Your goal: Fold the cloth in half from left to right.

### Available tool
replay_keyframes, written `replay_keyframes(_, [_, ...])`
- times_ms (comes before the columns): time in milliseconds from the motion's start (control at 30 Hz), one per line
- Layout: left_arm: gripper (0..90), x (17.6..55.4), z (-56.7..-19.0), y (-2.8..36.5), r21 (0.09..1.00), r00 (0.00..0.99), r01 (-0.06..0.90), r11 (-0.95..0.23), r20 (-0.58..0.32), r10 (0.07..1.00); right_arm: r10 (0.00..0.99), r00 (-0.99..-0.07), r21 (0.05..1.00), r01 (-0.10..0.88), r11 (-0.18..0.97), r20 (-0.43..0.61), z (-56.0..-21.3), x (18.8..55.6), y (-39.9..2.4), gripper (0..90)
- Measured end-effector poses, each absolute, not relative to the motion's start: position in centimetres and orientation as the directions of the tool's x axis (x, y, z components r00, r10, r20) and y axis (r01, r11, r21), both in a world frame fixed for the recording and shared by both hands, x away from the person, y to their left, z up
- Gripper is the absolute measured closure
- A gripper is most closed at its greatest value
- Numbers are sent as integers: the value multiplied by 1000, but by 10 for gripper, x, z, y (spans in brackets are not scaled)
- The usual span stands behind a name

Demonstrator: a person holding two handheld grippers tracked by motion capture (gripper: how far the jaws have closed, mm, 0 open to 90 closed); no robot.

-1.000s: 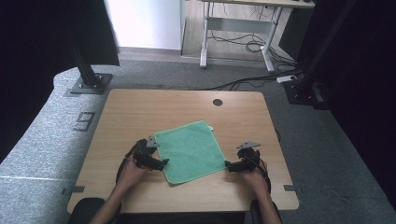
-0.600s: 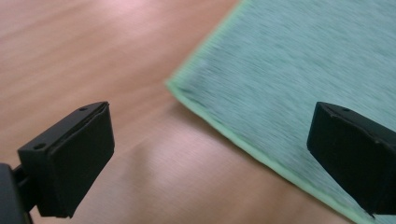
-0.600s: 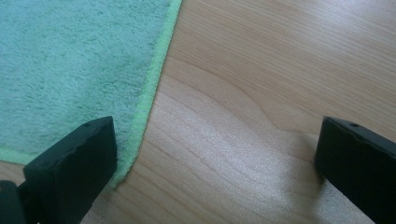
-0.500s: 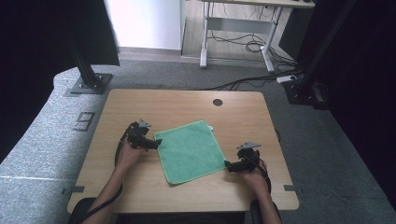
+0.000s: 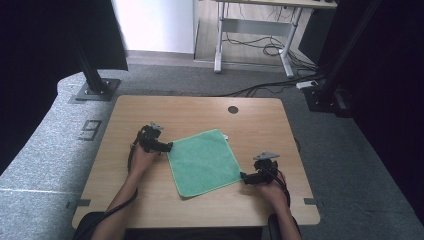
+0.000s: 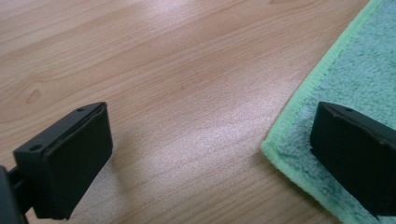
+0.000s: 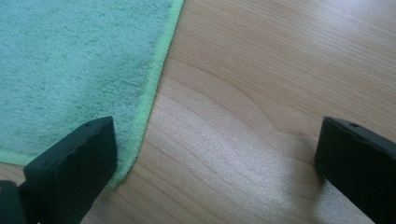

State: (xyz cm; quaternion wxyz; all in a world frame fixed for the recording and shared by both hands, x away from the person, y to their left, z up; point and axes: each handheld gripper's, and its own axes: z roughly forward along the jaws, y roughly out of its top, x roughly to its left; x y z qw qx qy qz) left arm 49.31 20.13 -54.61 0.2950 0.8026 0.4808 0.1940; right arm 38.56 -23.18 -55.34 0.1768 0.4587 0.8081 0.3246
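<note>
A green towel [image 5: 204,161] lies flat and spread out in the middle of the wooden table [image 5: 200,112]. My left gripper [image 5: 167,146] sits at the towel's far left corner, open. In the left gripper view its one jaw rests over the towel's corner [image 6: 299,135] and the other over bare wood. My right gripper [image 5: 244,177] is at the towel's near right corner, open too. In the right gripper view the towel's edge [image 7: 156,70] runs down to one jaw, and the other jaw is over wood.
A round cable hole [image 5: 233,109] sits near the table's far edge. Black stand bases [image 5: 95,89] rest on the grey floor at both far corners, and cables [image 5: 260,47] trail under a desk behind. Bare wood surrounds the towel.
My left gripper has moved from the towel's near left edge up to its far left corner. The right gripper has stayed at the near right corner. The towel has not moved.
</note>
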Motion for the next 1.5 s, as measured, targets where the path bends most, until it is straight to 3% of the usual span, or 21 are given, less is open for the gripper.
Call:
replay_keyframes(467, [3,474,-548,230,662,428,680,-314,-12,904,832,-554,684,612,397,13,-552,388,-214,8])
replay_keyframes(1000, [33,466,-544,233,671,439,679,-298,-46,897,800,-600,678,583,448,-13,-542,380,-198,10])
replay_keyframes(1500, [19,465,-548,230,667,464,664,-338,-14,886,714,-700,689,531,493,28,-537,369,-158,0])
